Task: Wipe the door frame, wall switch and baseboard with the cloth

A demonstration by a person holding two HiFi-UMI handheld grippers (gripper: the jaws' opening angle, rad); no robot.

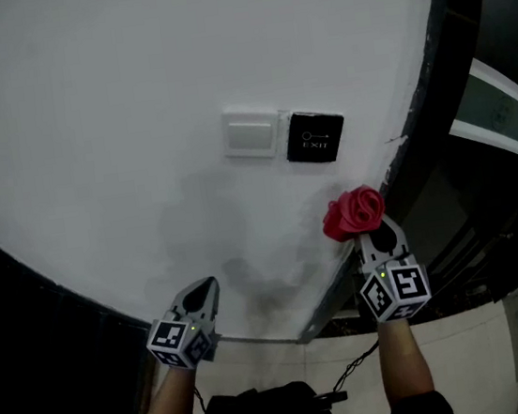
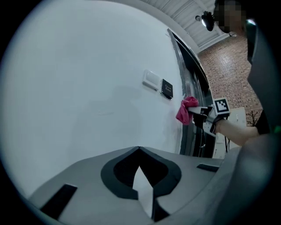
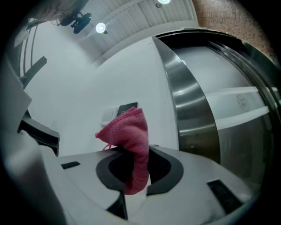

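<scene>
While my right gripper (image 1: 373, 234) clamps the red cloth (image 1: 354, 212) beside the door frame (image 1: 428, 122), at four o'clock of the wall switch (image 1: 251, 134), I judge the cloth soft, light and limp; a bunched-fold hold suits it. My left gripper (image 1: 203, 299) is closed and empty.

We see a pink-red terry cloth (image 1: 354, 212) against a plain white painted wall (image 1: 112, 97) with faint grey shadows. The rectangular plastic wall switch (image 1: 251, 134) is white. The square exit plate (image 1: 315, 137) is black with pale lettering. The metal door frame (image 1: 429, 132) is dark grey, and silvery in the right gripper view. The left gripper (image 1: 204, 292) and right gripper (image 1: 373, 232) are grey with black pads, and their cubes carry black-and-white square markers.
</scene>
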